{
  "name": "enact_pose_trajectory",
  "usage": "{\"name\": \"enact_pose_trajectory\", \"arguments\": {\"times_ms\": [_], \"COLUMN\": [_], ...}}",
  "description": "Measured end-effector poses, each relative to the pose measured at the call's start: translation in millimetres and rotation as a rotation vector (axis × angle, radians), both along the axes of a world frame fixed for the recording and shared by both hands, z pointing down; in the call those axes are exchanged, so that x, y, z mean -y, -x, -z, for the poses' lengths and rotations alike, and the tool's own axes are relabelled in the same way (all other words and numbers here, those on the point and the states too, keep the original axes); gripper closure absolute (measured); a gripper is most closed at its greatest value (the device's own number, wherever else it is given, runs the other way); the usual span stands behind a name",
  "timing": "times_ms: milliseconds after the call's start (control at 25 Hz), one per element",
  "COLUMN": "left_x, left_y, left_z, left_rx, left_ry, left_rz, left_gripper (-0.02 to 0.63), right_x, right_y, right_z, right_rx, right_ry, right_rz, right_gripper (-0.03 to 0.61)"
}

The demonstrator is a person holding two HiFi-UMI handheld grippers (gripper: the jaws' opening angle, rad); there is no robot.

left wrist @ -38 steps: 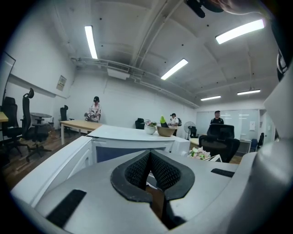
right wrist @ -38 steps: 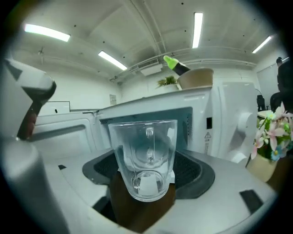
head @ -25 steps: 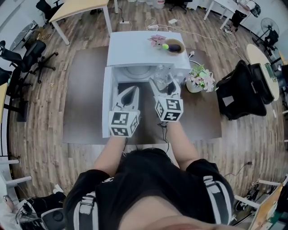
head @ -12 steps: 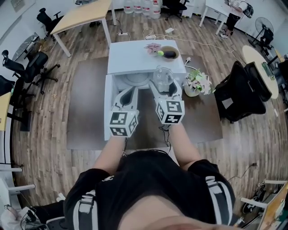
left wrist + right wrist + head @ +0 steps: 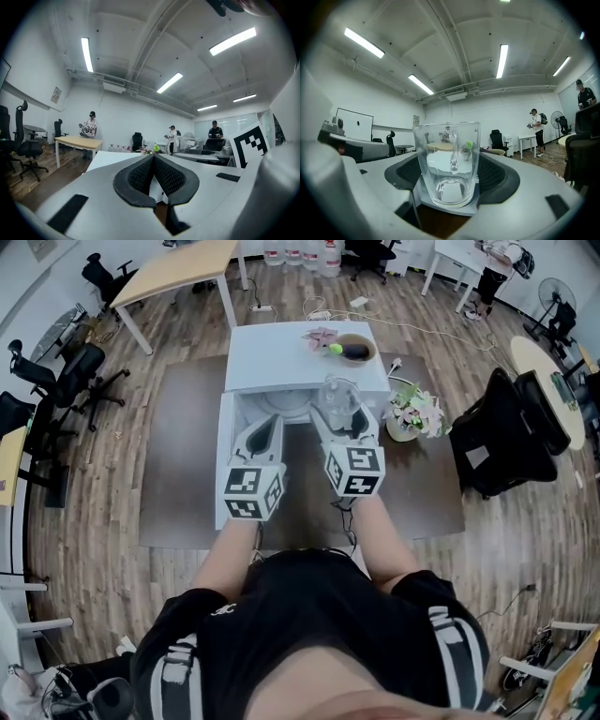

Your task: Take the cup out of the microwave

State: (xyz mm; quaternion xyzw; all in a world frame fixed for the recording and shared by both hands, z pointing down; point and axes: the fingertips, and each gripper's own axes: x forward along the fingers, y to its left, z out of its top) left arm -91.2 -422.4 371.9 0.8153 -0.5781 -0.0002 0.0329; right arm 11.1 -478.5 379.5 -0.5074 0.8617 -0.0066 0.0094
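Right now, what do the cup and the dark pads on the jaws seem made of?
The cup looks like clear glass, smooth and glossy: the room shows through its wall and thick base. The pads look like matte black rubber or foam, with a fine grid texture and no shine.

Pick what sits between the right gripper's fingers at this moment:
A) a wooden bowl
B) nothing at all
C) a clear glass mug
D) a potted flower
C: in the right gripper view a clear glass mug stands upright between the fingers of the right gripper, whose pads press on its sides.
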Motion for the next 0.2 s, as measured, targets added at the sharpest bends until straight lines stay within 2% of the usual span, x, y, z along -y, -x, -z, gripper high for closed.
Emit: {"name": "enact_pose_trajectory", "arguments": {"times_ms": [200], "left_x": [-0.3], "left_y": [-2.9], "left_z": [1.3], "left_rx": [0.003], "left_ry": [-0.002], "left_rz": [0.006], "left_gripper": [0.614], "right_x": [0.2], "right_y": [-3.1], "right_z": [-0.6], "right_rx": [0.006], "right_ry": [0.004], "right_rz": [0.011], "right_gripper": [0.215]}}
